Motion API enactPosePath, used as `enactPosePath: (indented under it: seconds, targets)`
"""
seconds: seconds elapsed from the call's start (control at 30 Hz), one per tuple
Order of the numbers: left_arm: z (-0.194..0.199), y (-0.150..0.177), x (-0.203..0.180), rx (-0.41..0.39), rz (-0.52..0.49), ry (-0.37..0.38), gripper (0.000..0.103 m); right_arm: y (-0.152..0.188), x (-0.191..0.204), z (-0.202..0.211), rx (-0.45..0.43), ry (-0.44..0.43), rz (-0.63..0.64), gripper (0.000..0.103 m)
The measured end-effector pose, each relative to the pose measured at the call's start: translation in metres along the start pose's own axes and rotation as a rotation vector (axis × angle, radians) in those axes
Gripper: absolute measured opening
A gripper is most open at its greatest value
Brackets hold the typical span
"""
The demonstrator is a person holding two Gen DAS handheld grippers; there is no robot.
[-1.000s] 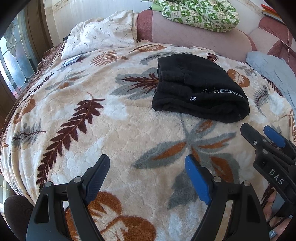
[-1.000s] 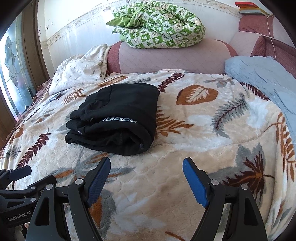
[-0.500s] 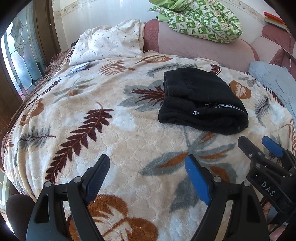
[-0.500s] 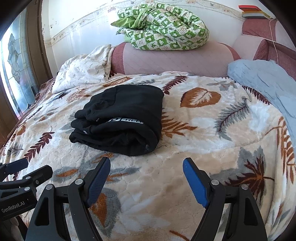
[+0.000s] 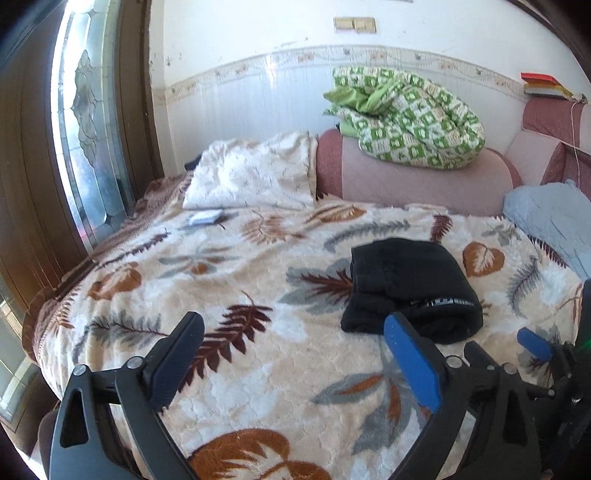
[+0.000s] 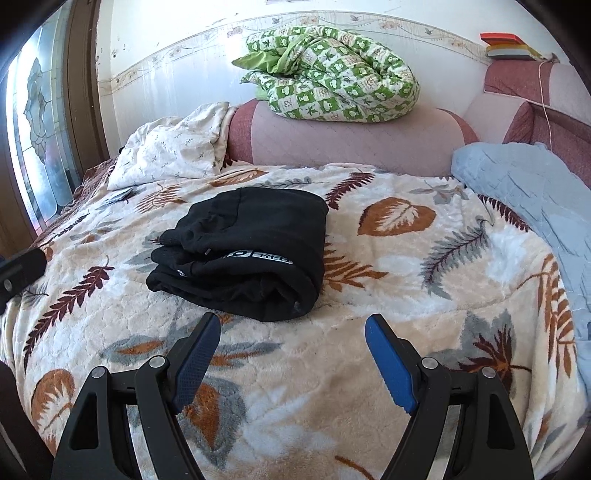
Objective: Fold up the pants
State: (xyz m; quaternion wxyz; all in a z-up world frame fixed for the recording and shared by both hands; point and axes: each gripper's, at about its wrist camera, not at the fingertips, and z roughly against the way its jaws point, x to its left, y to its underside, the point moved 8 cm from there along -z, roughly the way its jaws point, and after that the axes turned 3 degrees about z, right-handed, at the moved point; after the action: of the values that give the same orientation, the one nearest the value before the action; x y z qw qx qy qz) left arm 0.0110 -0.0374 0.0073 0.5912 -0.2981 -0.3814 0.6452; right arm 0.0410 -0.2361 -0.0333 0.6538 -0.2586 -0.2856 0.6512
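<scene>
Leaf-print blanket (image 6: 424, 295) | black pants (image 6: 251, 254) folded compactly, white lettering showing

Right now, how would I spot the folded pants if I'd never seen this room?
Find the bed's leaf-patterned blanket. Near its middle, in front of the pink bolster, lies the folded black pants: the only black bundle there, with a white-lettered waistband showing.

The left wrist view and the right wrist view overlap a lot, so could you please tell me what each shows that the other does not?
Only the left view: wall switches and the right gripper's blue pad. Only the right view: more of the blue quilt. Both share the folded black pants on the leaf blanket, the green quilt and the white pillow. The left gripper is opening, nothing between its jaws.
</scene>
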Motion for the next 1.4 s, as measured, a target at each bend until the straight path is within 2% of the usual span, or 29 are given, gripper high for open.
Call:
enactPosePath:
  seconds: [0.13, 0.2, 0.43, 0.67, 1.0, 1.4]
  targets:
    - [0.013, -0.020, 0.010, -0.054, -0.009, -0.083, 0.101, -0.002, 0.009, 0.008, -0.013, -0.025, 0.016, 0.085]
    - [0.015, -0.026, 0.013, -0.056, -0.001, -0.094, 0.101, -0.003, 0.013, 0.011, -0.012, -0.038, 0.013, 0.086]
    - [0.015, -0.020, 0.008, 0.003, 0.012, -0.019, 0.101, -0.008, 0.024, 0.027, -0.039, -0.069, -0.011, 0.089]
    - [0.005, 0.005, -0.002, 0.116, 0.008, 0.054, 0.101, -0.001, 0.032, 0.029, -0.030, -0.069, 0.019, 0.090]
    - [-0.009, 0.031, -0.007, 0.200, -0.031, 0.063, 0.101, 0.004, 0.016, 0.021, 0.002, -0.034, -0.017, 0.091]
    - [-0.027, 0.054, -0.007, 0.291, -0.020, 0.075, 0.101, 0.013, 0.019, 0.008, 0.046, -0.002, 0.029, 0.091]
